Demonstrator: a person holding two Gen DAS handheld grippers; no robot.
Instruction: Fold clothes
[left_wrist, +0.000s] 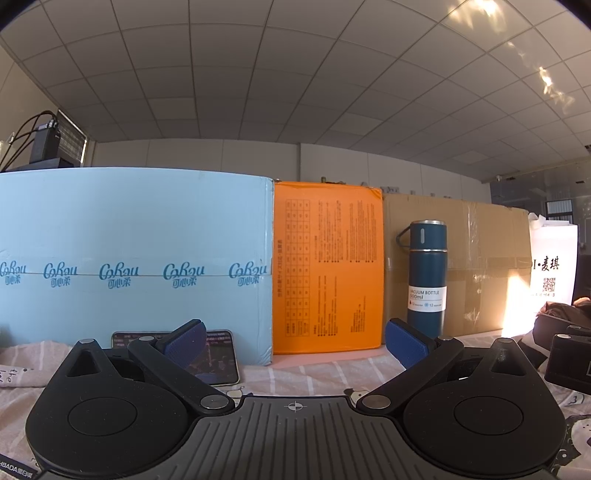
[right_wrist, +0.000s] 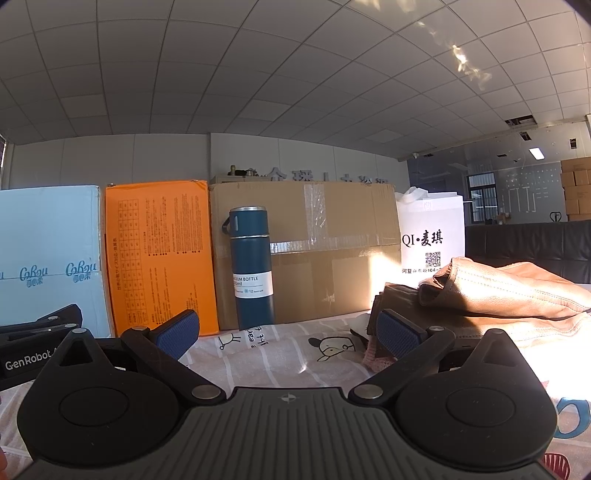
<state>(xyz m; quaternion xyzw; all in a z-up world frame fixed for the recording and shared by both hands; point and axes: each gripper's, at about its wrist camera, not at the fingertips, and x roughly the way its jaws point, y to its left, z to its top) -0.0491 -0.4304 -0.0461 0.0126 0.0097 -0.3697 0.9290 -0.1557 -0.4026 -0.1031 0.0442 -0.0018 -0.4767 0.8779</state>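
Observation:
A pile of clothes (right_wrist: 509, 299) in tan and brown lies at the right of the right wrist view, on a pink printed sheet (right_wrist: 280, 354). A pink garment edge (right_wrist: 373, 356) shows under the pile. My right gripper (right_wrist: 290, 334) is open and empty, low over the sheet, its right finger just in front of the pile. My left gripper (left_wrist: 295, 341) is open and empty over the same sheet (left_wrist: 314, 373). A dark garment (left_wrist: 554, 314) shows at the far right of the left wrist view. The left gripper's body shows in the right wrist view (right_wrist: 40, 343).
Along the back stand a light blue box (left_wrist: 133, 258), an orange box (left_wrist: 328, 266), a cardboard box (left_wrist: 480, 266) and a white bag (left_wrist: 552, 258). A dark blue vacuum bottle (left_wrist: 426, 277) stands before the cardboard box. A phone (left_wrist: 218, 354) lies behind the left finger.

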